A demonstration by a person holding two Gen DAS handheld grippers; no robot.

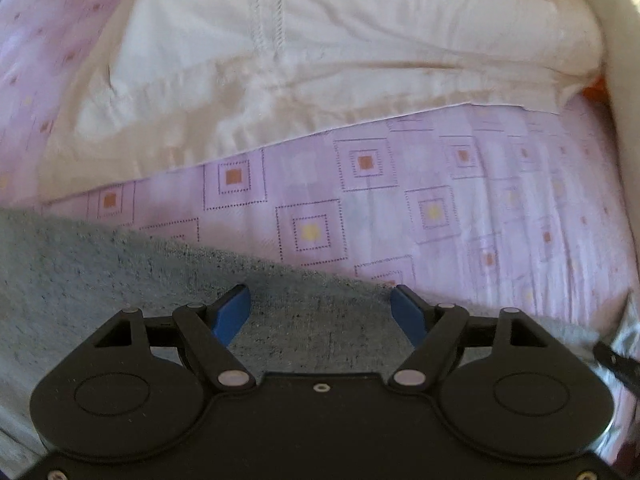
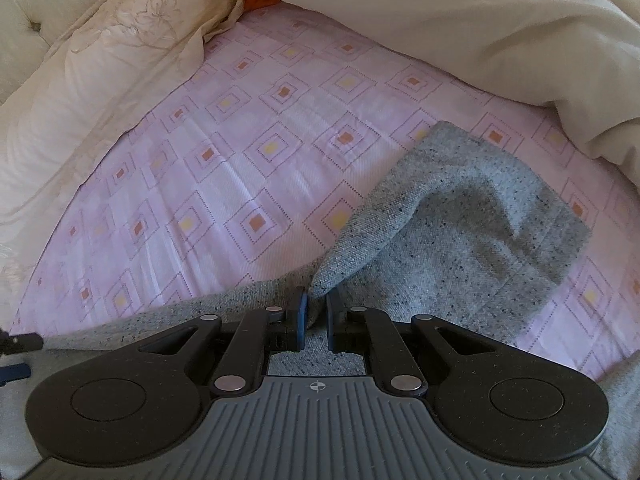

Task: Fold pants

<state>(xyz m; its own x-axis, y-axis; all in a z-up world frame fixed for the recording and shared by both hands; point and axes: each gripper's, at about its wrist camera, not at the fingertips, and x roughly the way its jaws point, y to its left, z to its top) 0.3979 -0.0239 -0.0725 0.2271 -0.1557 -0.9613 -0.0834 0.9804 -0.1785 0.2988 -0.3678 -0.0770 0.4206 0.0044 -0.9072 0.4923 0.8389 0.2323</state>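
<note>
While the right gripper (image 2: 316, 320) pinches a bunched corner of the grey pants (image 2: 460, 232) between its nearly closed blue pads, the left gripper (image 1: 322, 314) hangs with its fingers spread wide and nothing between them, grey fabric lying just below. The pants sprawl on the pink patterned bedsheet (image 2: 224, 152), one flap raised from the pinched point and draped back across the rest; a cream pillow (image 2: 80, 92) sits well apart to one side and a pale duvet (image 2: 480, 32) near the far edge. The cloth looks like a soft, speckled knit, probably fairly thick and light, so it should sag and crease wherever it is unsupported and will not hold a line by itself. It appears grippy, not slick, against the sheet. A good hold for the free hand would be the edge or hem opposite the pinched corner, so the fold stays taut between two points. Which part is waistband or cuff I cannot tell, the left view being blurred.
</note>
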